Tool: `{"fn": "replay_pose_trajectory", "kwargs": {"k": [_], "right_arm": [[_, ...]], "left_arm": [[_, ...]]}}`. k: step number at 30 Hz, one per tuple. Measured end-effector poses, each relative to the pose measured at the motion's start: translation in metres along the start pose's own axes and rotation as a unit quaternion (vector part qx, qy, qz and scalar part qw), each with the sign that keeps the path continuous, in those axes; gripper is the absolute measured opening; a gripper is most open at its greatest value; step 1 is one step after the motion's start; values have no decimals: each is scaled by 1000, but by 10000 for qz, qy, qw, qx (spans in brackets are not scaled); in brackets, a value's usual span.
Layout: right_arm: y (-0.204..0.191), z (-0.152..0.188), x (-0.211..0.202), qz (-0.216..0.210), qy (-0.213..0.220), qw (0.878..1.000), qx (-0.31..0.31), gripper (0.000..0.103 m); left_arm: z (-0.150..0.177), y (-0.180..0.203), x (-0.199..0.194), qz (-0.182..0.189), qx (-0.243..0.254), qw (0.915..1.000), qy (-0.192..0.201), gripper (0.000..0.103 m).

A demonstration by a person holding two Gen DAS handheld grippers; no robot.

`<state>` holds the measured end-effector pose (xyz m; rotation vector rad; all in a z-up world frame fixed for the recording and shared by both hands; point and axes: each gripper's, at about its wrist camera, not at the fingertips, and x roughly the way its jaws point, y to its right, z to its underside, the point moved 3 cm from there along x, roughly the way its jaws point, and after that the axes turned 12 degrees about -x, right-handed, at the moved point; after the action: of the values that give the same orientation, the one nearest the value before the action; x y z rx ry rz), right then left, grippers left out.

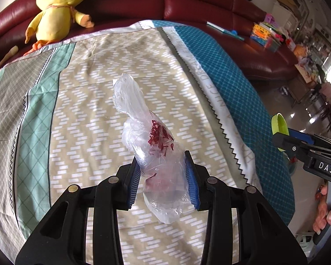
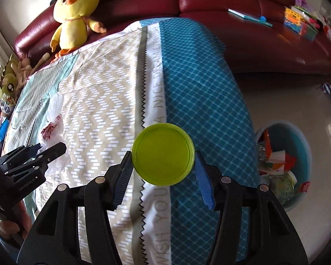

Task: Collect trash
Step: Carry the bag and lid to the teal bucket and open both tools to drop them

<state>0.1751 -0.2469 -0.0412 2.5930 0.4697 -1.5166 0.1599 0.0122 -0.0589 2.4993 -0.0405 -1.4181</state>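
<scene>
- Above the patterned cloth (image 1: 125, 70), the left gripper (image 1: 163, 176) pinches a crumpled clear plastic bag (image 1: 152, 137); the right gripper (image 2: 163, 165) clamps a green lid (image 2: 163, 154) by its rim.
- The slick bag could slide free, and the edge-held lid could pop out sideways.
- The cloth covers a table beside a red sofa (image 2: 242, 11); a part-filled bin (image 2: 284, 161) stands on the glossy floor.

Crumpled plastic bag (image 1: 156, 145) in left gripper (image 1: 163, 165) above patterned cloth (image 1: 88, 101)
</scene>
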Motion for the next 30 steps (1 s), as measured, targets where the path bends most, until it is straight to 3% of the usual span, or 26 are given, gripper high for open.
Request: {"fn": "replay_pose_trajectory", "kwargs": {"k": [12,24,30], "right_arm": [[120,47,-50,371,424,9932,1017,53],[224,103,-73,609,585,9779,1912,53],[255,115,-67,591,470,9738,2144,53]], "left_arm": [[12,127,14,412,1045,9934,-228,38],[49,269,55,803,2099,9721,-664,38],[60,313,83,892,2323,9639,-951,38]]}}
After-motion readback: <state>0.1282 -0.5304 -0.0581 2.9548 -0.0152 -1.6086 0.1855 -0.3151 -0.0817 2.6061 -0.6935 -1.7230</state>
